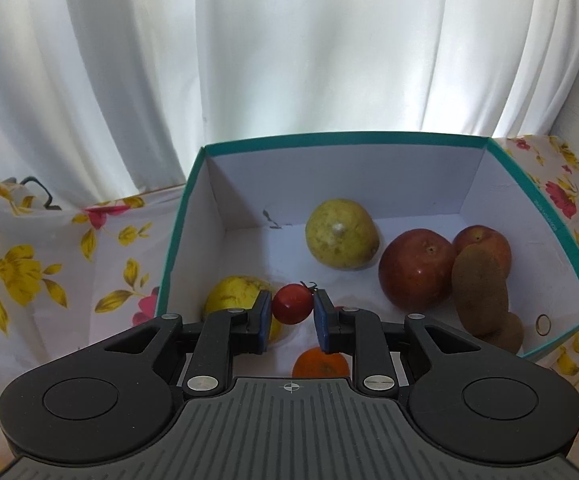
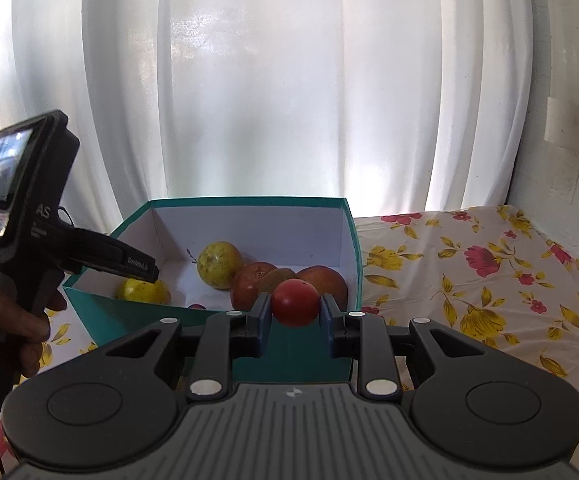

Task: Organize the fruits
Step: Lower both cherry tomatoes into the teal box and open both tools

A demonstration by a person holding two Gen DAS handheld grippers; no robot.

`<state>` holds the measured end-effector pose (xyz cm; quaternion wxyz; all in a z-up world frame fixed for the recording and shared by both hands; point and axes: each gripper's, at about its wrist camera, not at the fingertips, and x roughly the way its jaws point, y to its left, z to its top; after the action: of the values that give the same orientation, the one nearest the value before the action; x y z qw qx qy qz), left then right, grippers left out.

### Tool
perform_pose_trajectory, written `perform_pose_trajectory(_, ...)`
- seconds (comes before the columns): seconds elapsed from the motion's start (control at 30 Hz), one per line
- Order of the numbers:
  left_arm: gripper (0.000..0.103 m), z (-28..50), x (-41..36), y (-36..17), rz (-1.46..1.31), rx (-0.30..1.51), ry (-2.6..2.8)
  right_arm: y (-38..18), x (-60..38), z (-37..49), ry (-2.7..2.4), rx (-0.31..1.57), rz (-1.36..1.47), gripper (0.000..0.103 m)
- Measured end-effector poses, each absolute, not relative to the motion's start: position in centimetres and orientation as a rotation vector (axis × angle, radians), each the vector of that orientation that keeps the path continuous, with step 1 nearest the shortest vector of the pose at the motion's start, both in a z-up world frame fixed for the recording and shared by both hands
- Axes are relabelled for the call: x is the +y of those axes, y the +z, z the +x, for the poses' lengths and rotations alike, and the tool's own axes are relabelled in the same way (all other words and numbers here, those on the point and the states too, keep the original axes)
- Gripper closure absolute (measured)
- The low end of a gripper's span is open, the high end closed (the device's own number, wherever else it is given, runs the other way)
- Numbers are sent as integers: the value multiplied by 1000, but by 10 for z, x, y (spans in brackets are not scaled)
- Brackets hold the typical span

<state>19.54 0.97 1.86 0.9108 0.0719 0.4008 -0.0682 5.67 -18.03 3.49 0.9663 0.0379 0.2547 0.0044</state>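
Note:
My left gripper (image 1: pixel 292 305) is shut on a small red cherry tomato (image 1: pixel 292 304) with a green stem and holds it over the inside of the teal box (image 1: pixel 345 139). The box holds two yellow-green fruits (image 1: pixel 340 233), two red apples (image 1: pixel 416 268), brown kiwis (image 1: pixel 479 290) and an orange (image 1: pixel 320 362) below the fingers. My right gripper (image 2: pixel 295 305) is shut on a larger red tomato (image 2: pixel 295 303) just in front of the box's near wall (image 2: pixel 301 356). The left gripper's body (image 2: pixel 29 216) reaches into the box from the left in the right wrist view.
The box stands on a white tablecloth with yellow and red flowers (image 2: pixel 489 280). White curtains (image 2: pixel 289 80) hang close behind the table. A white wall (image 2: pixel 569 160) rises at the right. A dark cable (image 1: pixel 37 192) lies at the back left.

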Motion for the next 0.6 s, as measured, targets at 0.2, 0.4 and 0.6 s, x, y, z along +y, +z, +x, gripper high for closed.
perform_pose_trajectory(0.2,74,200,12,14,140,846,-153,38,-178,57,17,501,72,78)
perform_pose_trajectory(0.4,33,186,25,36,70,798,-171,41,-176,58,24,491,70,78)
perform_pose_trajectory(0.6,6,138,45,73,73,653,-95,43,-172,67,52,480,50,78)
